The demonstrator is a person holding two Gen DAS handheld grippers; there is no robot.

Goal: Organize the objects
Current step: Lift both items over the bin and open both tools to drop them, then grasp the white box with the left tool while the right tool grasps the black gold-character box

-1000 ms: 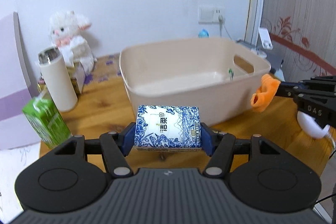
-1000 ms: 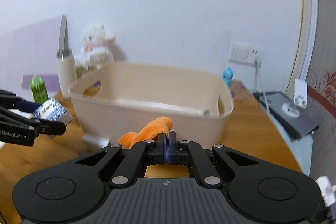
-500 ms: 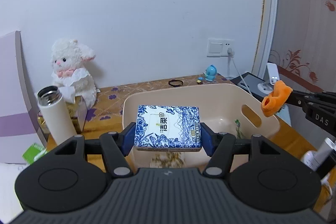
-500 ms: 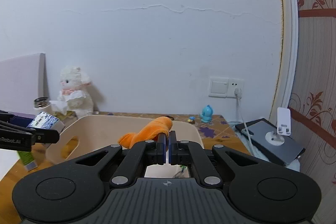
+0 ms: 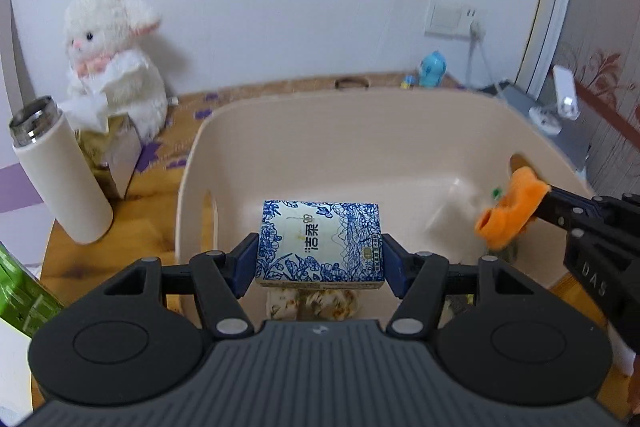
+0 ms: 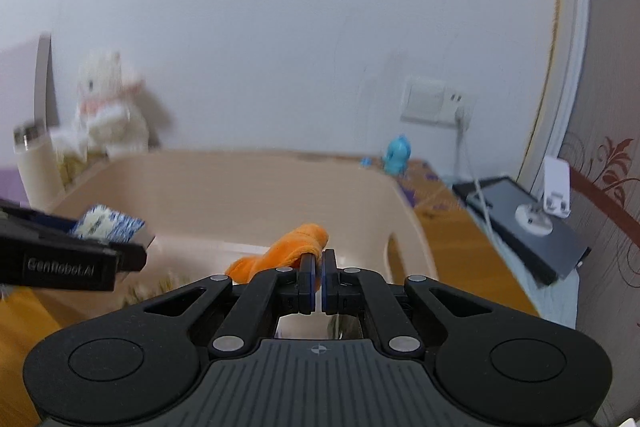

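My left gripper [image 5: 320,259] is shut on a blue-and-white tissue pack [image 5: 320,241] and holds it over the front part of the beige plastic tub [image 5: 360,115]. My right gripper [image 6: 318,259] is shut on an orange cloth [image 6: 286,251], held over the tub's [image 6: 248,171] right side; the cloth [image 5: 508,207] and right gripper show at the right of the left wrist view. The tissue pack [image 6: 108,227] and left gripper show at the left of the right wrist view. Small items lie on the tub floor, partly hidden.
A white thermos [image 5: 56,175], a white plush rabbit [image 5: 116,67], a tissue box [image 5: 112,155] and a green carton [image 5: 20,299] stand left of the tub. A blue figurine [image 5: 432,69], a wall socket [image 5: 452,17] and a dark tablet [image 6: 524,219] are at the back right.
Both grippers rose from table level and moved forward over the tub, then tilted down into it. Each keeps hold of its object.
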